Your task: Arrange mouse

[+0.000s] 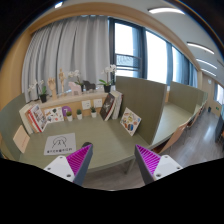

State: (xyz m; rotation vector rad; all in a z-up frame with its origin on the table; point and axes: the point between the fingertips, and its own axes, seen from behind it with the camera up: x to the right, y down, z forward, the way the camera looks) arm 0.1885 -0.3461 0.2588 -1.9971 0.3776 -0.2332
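Note:
My gripper [113, 162] is open and empty, its two fingers with magenta pads [79, 160] spread wide apart. It is held high and well back from a grey-green desk [95, 135]. No mouse shows in this view. A white sheet or mat with a dark print [59, 144] lies on the desk near its front left, beyond the left finger.
Books and cards [38, 116] stand along the desk's back partition, with more books [112, 105] and a leaning card [130, 121] to the right. Potted plants [107, 84] stand on the partition. A second desk [172, 122] lies to the right. Curtains and windows are behind.

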